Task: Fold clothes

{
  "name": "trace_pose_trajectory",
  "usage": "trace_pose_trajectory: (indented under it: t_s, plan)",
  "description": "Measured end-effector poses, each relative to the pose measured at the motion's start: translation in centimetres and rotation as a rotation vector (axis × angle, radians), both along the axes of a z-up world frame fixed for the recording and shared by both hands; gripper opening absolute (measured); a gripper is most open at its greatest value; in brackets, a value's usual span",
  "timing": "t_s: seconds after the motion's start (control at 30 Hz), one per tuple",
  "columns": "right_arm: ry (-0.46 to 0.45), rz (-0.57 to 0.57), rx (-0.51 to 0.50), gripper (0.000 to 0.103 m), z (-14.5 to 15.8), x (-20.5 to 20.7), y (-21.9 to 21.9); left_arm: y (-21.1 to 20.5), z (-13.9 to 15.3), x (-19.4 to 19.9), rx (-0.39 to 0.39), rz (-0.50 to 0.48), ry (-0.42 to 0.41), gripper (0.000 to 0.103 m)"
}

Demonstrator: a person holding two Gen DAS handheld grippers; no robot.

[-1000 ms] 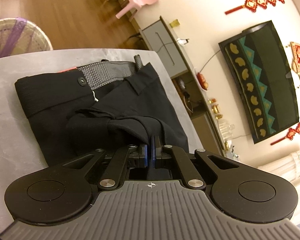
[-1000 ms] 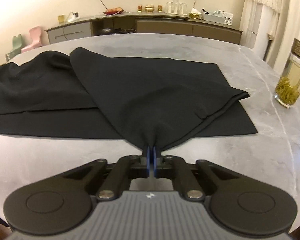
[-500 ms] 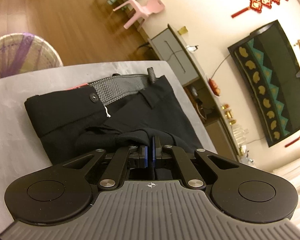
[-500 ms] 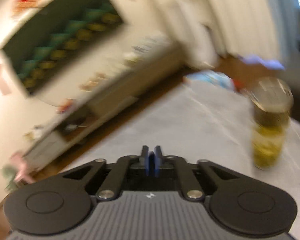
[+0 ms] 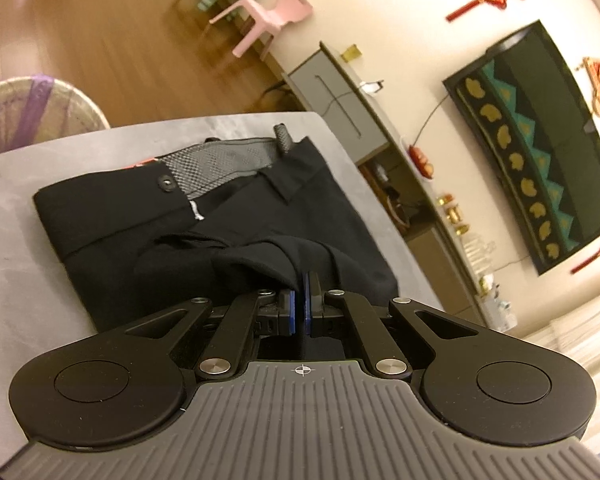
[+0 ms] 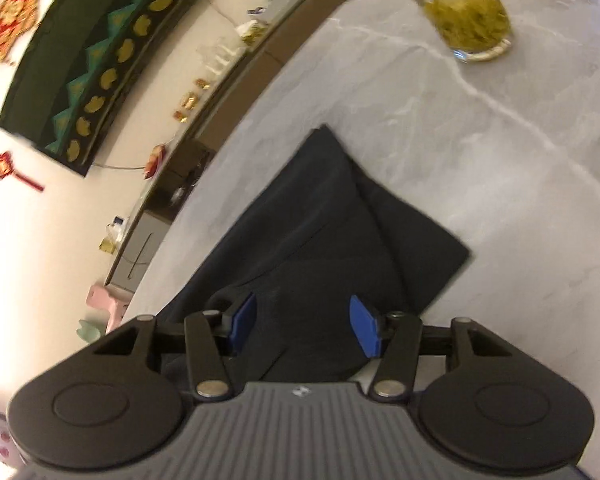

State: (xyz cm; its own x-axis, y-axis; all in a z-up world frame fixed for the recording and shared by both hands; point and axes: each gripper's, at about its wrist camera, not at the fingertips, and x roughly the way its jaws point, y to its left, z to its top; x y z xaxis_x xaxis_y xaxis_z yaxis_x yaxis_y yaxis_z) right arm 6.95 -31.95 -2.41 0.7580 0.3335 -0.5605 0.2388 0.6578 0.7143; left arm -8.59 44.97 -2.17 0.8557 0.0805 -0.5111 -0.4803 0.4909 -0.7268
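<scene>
Black trousers (image 5: 228,216) lie on the grey marble table (image 5: 16,216), their waistband with grey mesh lining (image 5: 216,160) at the far end in the left wrist view. My left gripper (image 5: 300,300) is shut on a bunched fold of the black cloth just above the trousers. In the right wrist view the folded leg end of the trousers (image 6: 332,216) lies flat with a corner pointing away. My right gripper (image 6: 304,324) hangs open over that cloth, its blue pads (image 6: 364,330) wide apart and nothing between them.
A glass jar of yellow-green tea (image 6: 464,8) stands on the table beyond the trousers to the right. A woven basket with purple lining (image 5: 32,108) sits on the floor past the table's far edge. A sideboard (image 5: 340,92) and small plastic chairs (image 5: 268,16) line the wall.
My right gripper, shut on the trouser cloth a second ago, swung round fast and now stands open over the folded cloth. My left gripper stays shut on its fold, barely shifted.
</scene>
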Motion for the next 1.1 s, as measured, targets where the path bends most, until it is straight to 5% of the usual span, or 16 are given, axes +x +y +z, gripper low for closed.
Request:
trace_pose_trajectory:
  t_s: [0.13,0.2,0.5,0.53,0.6,0.77,1.0,1.1]
  plan:
    - [-0.088,-0.005,-0.084,0.053,1.7,-2.2,1.3,0.7,-0.4,-0.3,-0.016,0.012,0.005,0.000]
    - [-0.065,0.087,0.029,0.053,0.6,-1.9,1.5,0.6,-0.4,-0.1,-0.014,0.005,0.001,0.000]
    - [0.031,-0.022,-0.039,0.051,-1.0,1.3,0.8,-0.4,0.8,0.8,0.022,-0.079,-0.066,0.000]
    - [0.030,-0.037,-0.038,0.044,-1.1,1.7,0.6,-0.3,0.8,0.7,0.019,-0.079,-0.066,0.000]
    - [0.029,-0.066,-0.034,0.008,-1.2,2.4,0.2,0.0,0.6,0.6,0.001,-0.080,-0.066,0.000]
    - [-0.152,-0.121,-0.016,0.001,1.1,1.6,-0.5,2.2,1.1,-2.0,-0.061,0.008,-0.173,0.000]
    - [0.089,-0.182,0.070,0.001,-3.3,0.4,-3.1,3.3,-1.3,-2.1,-0.133,0.083,-0.026,0.000]
    - [0.067,-0.147,0.037,0.001,-2.9,-0.3,-2.5,2.9,-0.7,-1.9,-0.089,0.064,-0.028,0.000]
